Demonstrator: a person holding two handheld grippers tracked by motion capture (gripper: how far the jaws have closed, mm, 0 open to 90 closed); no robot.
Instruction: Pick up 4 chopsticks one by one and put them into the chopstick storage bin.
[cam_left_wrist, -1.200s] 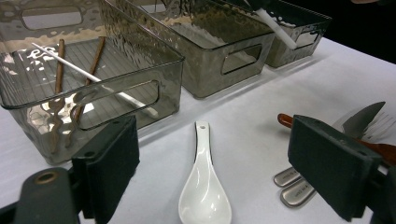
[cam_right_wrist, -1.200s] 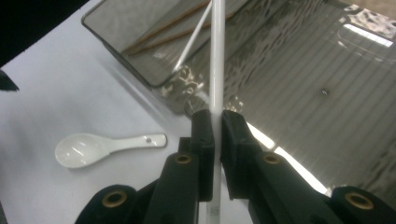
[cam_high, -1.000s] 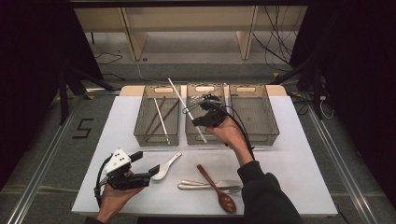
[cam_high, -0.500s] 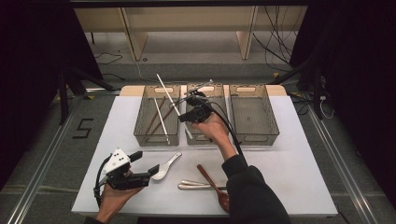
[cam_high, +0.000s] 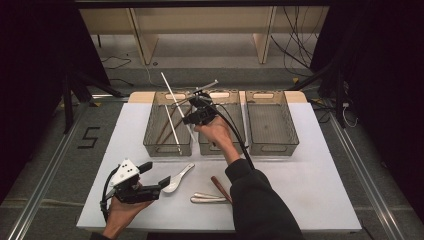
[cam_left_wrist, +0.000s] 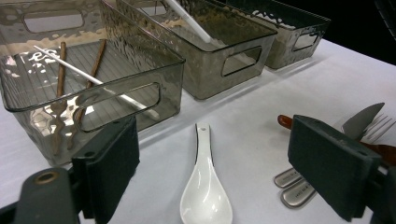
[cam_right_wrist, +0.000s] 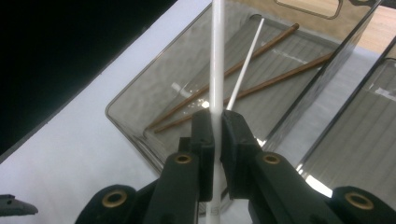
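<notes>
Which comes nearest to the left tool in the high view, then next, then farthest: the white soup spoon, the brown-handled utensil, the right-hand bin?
1. White soup spoon, just right of the left tool.
2. Brown-handled utensil, farther right, beside the person's sleeve.
3. Right-hand bin, far across the table at the back right.

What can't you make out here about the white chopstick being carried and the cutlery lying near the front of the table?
- White chopstick: in the right gripper view its far end is cut off by the top edge.
- Wooden spoon: in the high view the sleeve covers its bowl.
- Fork and knife: in the left gripper view a jaw pad of the left gripper hides their middles.
</notes>
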